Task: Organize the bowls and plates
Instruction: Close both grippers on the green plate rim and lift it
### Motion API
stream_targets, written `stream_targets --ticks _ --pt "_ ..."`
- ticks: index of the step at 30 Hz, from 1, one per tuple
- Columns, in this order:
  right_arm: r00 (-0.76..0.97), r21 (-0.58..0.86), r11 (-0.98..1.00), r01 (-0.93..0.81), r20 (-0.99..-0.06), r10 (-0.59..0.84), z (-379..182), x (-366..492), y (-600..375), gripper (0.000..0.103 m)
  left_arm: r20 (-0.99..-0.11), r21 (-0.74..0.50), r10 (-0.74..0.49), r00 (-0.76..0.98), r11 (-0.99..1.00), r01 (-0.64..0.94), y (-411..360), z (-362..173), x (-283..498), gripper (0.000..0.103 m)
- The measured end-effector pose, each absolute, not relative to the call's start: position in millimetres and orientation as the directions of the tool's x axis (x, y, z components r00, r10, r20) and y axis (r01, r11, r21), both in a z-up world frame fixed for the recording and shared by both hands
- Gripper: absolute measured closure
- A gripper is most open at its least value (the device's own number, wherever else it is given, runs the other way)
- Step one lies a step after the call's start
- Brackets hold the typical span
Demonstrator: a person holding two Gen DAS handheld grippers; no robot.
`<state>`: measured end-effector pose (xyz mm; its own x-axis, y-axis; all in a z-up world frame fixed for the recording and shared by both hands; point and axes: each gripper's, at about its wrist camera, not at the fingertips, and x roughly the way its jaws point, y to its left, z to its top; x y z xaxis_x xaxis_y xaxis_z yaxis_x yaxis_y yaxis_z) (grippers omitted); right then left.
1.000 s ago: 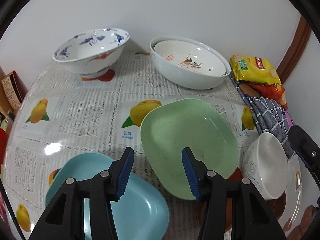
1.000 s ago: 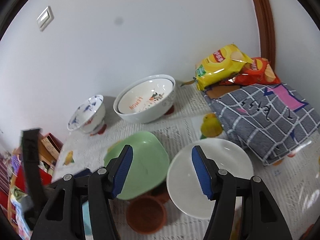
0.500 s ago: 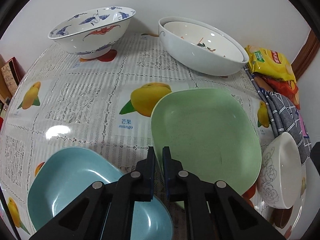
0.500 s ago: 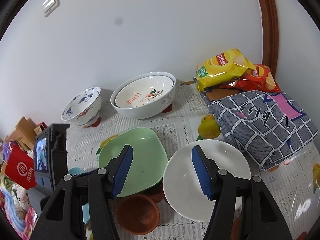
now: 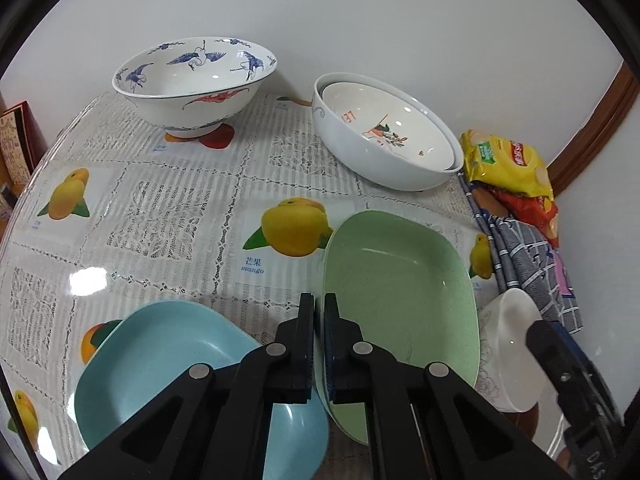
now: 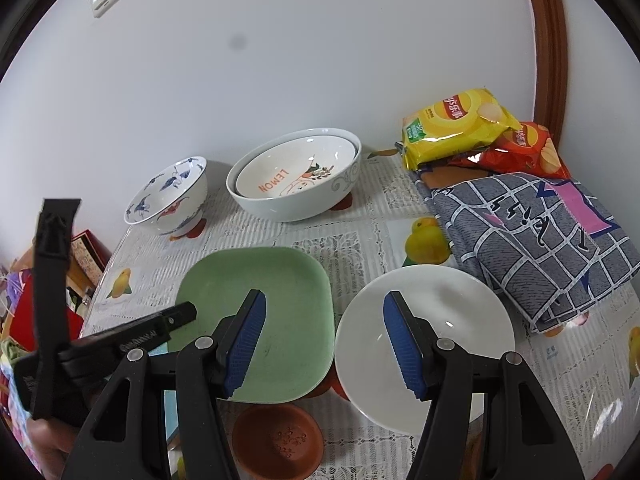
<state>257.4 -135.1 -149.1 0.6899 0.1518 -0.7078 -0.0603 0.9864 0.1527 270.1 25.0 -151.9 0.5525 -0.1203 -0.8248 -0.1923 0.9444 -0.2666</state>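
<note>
My left gripper (image 5: 319, 344) is shut on the near left rim of the green plate (image 5: 400, 300) and holds it tilted above the table; the plate also shows in the right wrist view (image 6: 288, 312). A blue plate (image 5: 160, 368) lies just to its left. My right gripper (image 6: 324, 344) is open and empty, hovering between the green plate and a white bowl (image 6: 432, 332). A small brown dish (image 6: 278, 436) sits below it. At the back stand a crane-pattern bowl (image 5: 196, 84) and two nested white bowls (image 5: 384, 140).
Chip bags (image 6: 456, 124) and a folded checked cloth (image 6: 532, 236) lie at the right by the wall. Boxes and red items (image 6: 84, 256) sit past the table's left edge. The mango-print tablecloth (image 5: 160, 208) covers the table.
My left gripper went from open to shut on the green plate's rim and lifted that side. My right gripper stayed open and shifted slightly.
</note>
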Motion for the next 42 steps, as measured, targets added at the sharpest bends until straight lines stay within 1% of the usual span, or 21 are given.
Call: stream_targets --ticks 7,11,16,20,22,23,24,25,31,36,42 --pt "0.675 0.178 0.981 -0.083 -0.714 0.187 -150 256 -130 0.042 -0.799 -0.267 -0.113 0.590 0.947 -0.180 32 -129 253 0.098" --pt "0.657 0.190 0.977 -0.094 -0.725 0.205 -152 255 -124 0.043 -0.782 -0.291 -0.128 0.609 0.940 -0.175 41 -117 240 0.098" --pt "0.633 0.225 0.967 -0.116 -0.734 0.247 -154 253 -118 0.045 -0.760 -0.306 -0.134 0.636 0.937 -0.169 51 -103 221 0.098" --pt "0.618 0.217 0.966 -0.140 -0.743 0.257 -156 252 -107 0.053 -0.745 -0.327 -0.152 0.649 0.932 -0.157 59 -96 206 0.098" --pt "0.609 0.229 0.961 -0.152 -0.745 0.274 -158 251 -103 0.062 -0.744 -0.325 -0.150 0.651 0.933 -0.157 62 -94 200 0.098" --pt "0.596 0.249 0.954 -0.167 -0.745 0.299 -159 251 -101 0.074 -0.745 -0.319 -0.143 0.651 0.934 -0.161 63 -93 197 0.097" --pt "0.585 0.265 0.947 -0.181 -0.745 0.320 -160 250 -98 0.090 -0.749 -0.311 -0.136 0.648 0.937 -0.162 63 -94 194 0.097" --pt "0.578 0.274 0.943 -0.190 -0.745 0.334 -160 249 -96 0.096 -0.752 -0.306 -0.131 0.646 0.938 -0.165 64 -95 192 0.097" --pt "0.594 0.234 0.946 -0.224 -0.737 0.323 -156 236 -77 0.098 -0.767 -0.282 -0.093 0.634 0.937 -0.204 76 -102 179 0.098" --pt "0.603 0.230 0.940 -0.253 -0.722 0.339 -149 227 -69 0.100 -0.788 -0.246 -0.061 0.613 0.943 -0.223 80 -108 174 0.098" --pt "0.592 0.259 0.936 -0.238 -0.725 0.351 -152 222 -71 0.100 -0.792 -0.249 -0.064 0.607 0.942 -0.225 80 -113 167 0.098"
